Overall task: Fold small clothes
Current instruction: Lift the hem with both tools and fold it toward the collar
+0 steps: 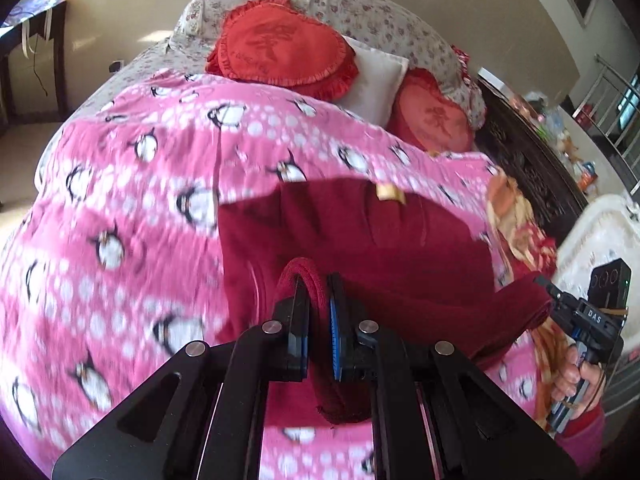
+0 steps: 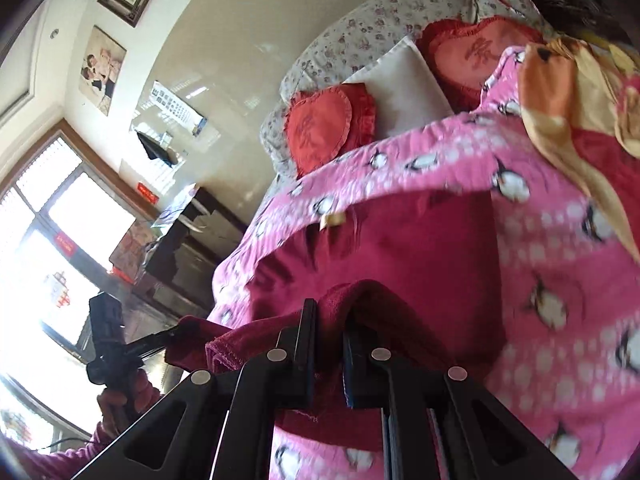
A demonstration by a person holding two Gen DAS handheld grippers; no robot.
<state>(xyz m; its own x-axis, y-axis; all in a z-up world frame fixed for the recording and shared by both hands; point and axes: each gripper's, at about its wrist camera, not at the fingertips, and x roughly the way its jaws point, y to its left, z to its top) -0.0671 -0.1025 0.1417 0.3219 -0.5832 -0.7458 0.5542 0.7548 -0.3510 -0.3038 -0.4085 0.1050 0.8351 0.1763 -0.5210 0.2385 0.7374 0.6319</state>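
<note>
A dark red garment (image 1: 360, 232) lies on a pink penguin-print blanket (image 1: 140, 200) on the bed, with its near edge lifted. My left gripper (image 1: 318, 312) is shut on a fold of that near edge. My right gripper (image 2: 330, 332) is shut on another part of the same edge, at the garment's (image 2: 380, 240) near side. In the left wrist view the right gripper (image 1: 552, 292) shows at the right, pinching the garment's corner. In the right wrist view the left gripper (image 2: 172, 336) shows at the left, holding the other corner. A small yellow tag (image 1: 390, 194) sits at the garment's far edge.
Two red heart cushions (image 1: 280, 44) and a white pillow (image 1: 380, 80) lie at the head of the bed. An orange and red patterned cloth (image 2: 568, 92) lies at the blanket's right side. A dark wooden headboard (image 1: 528, 160) runs along the right. A dark table (image 2: 192, 236) stands by the window.
</note>
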